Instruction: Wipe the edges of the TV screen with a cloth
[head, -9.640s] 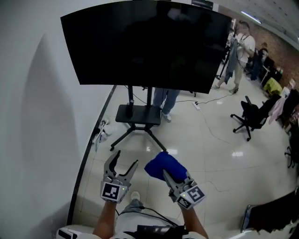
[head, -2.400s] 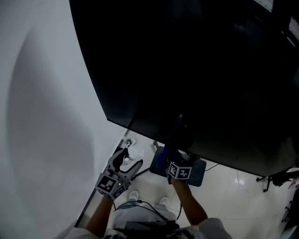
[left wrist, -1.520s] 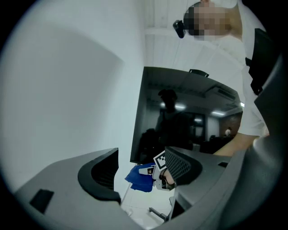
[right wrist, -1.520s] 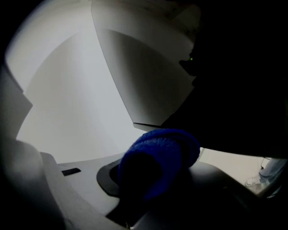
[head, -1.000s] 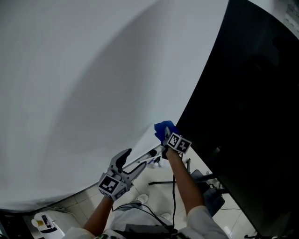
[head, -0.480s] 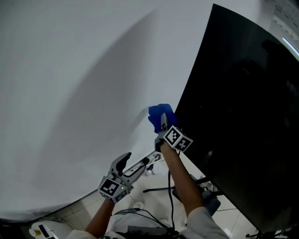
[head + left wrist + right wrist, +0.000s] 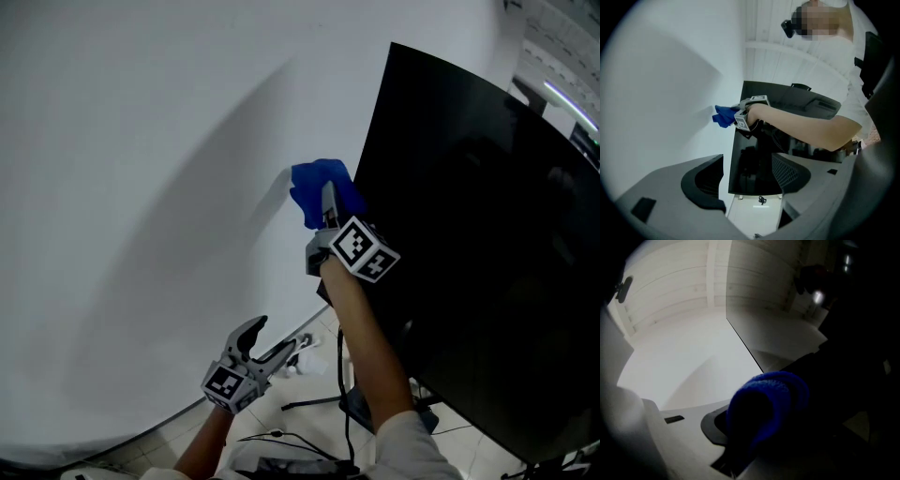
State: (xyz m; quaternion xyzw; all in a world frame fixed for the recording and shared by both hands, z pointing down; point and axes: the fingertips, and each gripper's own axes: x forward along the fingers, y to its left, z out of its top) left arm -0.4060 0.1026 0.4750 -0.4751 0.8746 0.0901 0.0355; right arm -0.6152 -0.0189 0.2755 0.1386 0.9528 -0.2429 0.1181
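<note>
The black TV screen point(image 7: 469, 253) fills the right of the head view, and its left edge runs up along the white wall. A blue cloth point(image 7: 317, 189) is bunched against that left edge, well up its height. My right gripper point(image 7: 327, 208) is shut on the cloth with the arm raised. In the right gripper view the cloth point(image 7: 765, 401) covers the jaws, and the screen's edge point(image 7: 744, 345) runs ahead. My left gripper point(image 7: 269, 347) hangs low and open, holding nothing. In its own view the cloth point(image 7: 723, 116) and screen point(image 7: 754, 154) show ahead.
A white wall point(image 7: 150, 187) stands close behind and left of the TV. The TV stand's legs and cables point(image 7: 319, 398) sit on the tiled floor below. The person's right forearm point(image 7: 361, 347) crosses in front of the screen's lower left.
Over the last second my right gripper has carried the cloth up the TV's left edge. The left gripper has stayed low and open.
</note>
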